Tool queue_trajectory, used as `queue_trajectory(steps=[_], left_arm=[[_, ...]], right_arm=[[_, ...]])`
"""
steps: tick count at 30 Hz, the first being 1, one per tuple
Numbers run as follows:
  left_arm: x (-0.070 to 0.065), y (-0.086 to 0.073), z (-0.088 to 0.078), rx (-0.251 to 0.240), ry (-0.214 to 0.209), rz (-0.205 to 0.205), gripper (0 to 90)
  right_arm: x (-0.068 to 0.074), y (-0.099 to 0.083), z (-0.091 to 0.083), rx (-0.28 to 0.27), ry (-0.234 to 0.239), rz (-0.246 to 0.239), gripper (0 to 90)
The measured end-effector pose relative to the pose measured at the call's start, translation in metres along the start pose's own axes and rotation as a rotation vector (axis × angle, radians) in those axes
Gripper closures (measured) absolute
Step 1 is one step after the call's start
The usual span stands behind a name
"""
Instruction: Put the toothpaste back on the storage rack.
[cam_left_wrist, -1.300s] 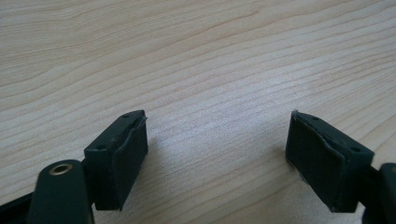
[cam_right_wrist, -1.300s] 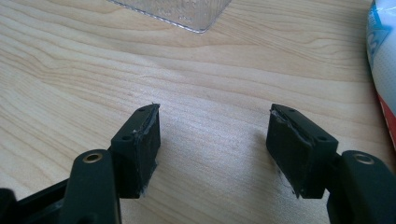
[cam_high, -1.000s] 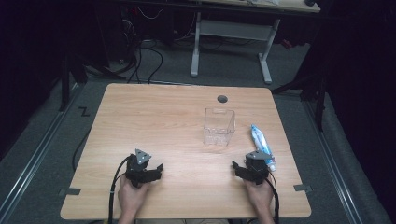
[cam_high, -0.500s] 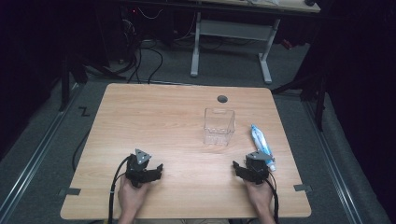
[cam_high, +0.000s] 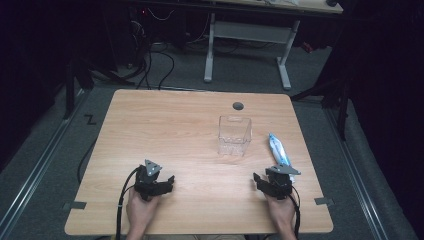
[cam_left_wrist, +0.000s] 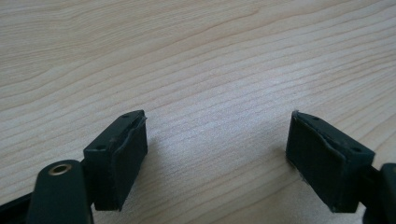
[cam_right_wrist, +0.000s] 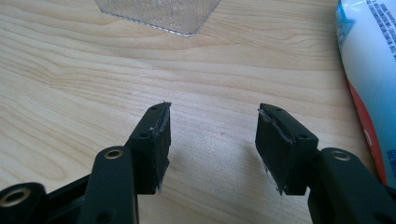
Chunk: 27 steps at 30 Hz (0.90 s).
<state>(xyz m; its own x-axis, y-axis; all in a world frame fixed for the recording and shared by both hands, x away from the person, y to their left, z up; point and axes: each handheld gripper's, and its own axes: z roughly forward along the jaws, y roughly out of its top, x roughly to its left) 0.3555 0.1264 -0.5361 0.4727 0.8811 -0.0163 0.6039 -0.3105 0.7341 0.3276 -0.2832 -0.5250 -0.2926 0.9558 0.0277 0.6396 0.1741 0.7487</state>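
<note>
Clear ribbed plastic box (cam_high: 234, 135) on woodgrain table (cam_high: 165, 125); glossy blue-white tube (cam_right_wrist: 373, 70), print too small to read. Right gripper (cam_right_wrist: 212, 140) jaws just been closing, part open w/ nothing between. Left gripper (cam_left_wrist: 217, 154) wide open, empty.

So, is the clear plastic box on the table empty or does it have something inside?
Empty. The clear box stands upright with its top open, and the high view shows nothing in it.

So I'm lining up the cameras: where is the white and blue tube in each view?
High view: the tube lies at the table's right side, right of the clear box, just ahead of the right gripper.
Left gripper view: bare wooden table between its jaws, no tube.
Right gripper view: the tube runs along the right edge.
Shared landmark: the clear box, at the top.
</note>
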Motion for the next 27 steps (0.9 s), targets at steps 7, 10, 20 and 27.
queue_trajectory(steps=[7, 10, 20, 27], left_arm=[[0.000, 0.000, 0.000, 0.000, 0.000, 0.000, 21.0], [0.000, 0.000, 0.000, 0.000, 0.000, 0.000, 21.0], [0.000, 0.000, 0.000, 0.000, 0.000, 0.000, 21.0], [0.000, 0.000, 0.000, 0.000, 0.000, 0.000, 21.0]], right_arm=[[-0.002, -0.003, -0.005, -0.008, 0.010, 0.003, 46.1], [-0.004, -0.005, -0.007, -0.011, 0.017, 0.011, 46.0], [-0.010, -0.010, -0.020, -0.040, 0.043, 0.019, 44.6], [-0.014, -0.011, -0.027, -0.054, 0.034, 0.016, 43.8]])
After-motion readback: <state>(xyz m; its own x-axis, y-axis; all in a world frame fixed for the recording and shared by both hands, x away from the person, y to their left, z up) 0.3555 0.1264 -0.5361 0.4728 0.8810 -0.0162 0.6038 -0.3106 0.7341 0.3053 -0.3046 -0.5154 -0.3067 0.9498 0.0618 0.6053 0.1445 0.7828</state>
